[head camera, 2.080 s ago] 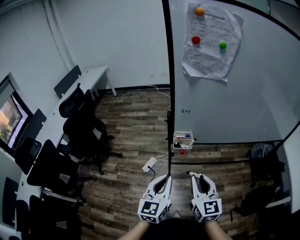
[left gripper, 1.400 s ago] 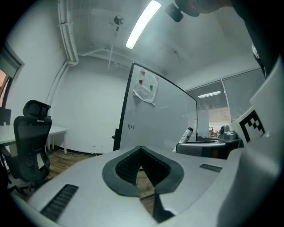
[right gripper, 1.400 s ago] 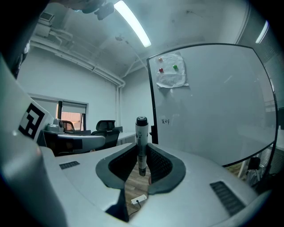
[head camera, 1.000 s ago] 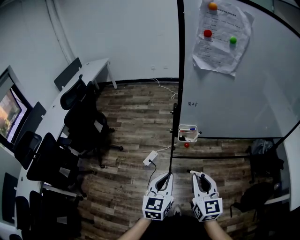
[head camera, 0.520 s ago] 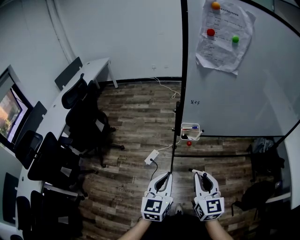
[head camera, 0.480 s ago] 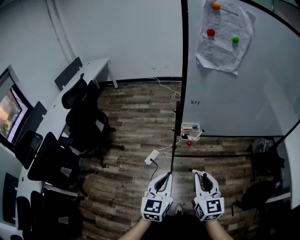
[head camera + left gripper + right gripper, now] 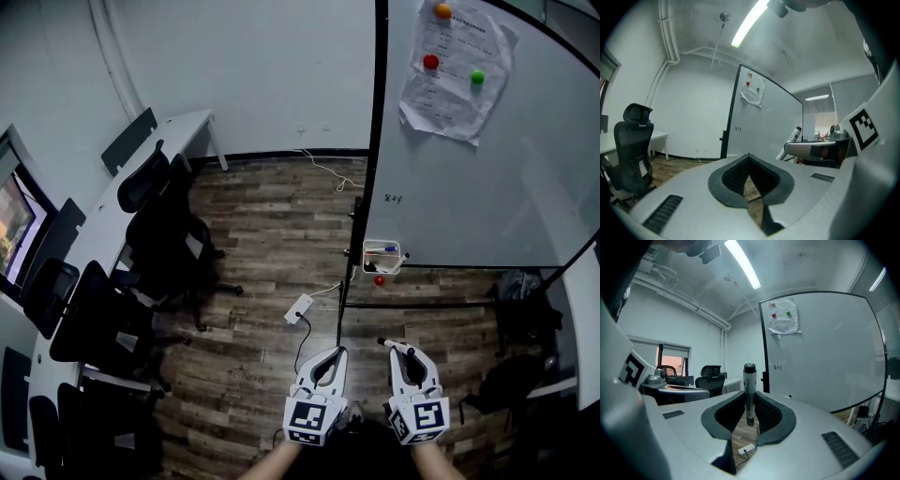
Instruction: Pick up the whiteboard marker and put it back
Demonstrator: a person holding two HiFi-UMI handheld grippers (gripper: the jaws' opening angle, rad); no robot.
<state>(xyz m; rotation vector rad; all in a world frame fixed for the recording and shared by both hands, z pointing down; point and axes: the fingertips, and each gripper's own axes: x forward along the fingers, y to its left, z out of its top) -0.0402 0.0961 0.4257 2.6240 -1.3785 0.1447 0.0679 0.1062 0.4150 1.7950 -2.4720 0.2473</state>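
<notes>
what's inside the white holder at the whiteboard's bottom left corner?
The white holder shows a blue marker lying across its top. Its front wall covers whatever sits lower, and the contents are too small to count.

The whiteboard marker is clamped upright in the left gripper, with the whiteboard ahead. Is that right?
Wrong gripper. The whiteboard marker is clamped upright in the right gripper, as the right gripper view shows; the left gripper has its jaws together on nothing. The whiteboard is ahead, as stated.
</notes>
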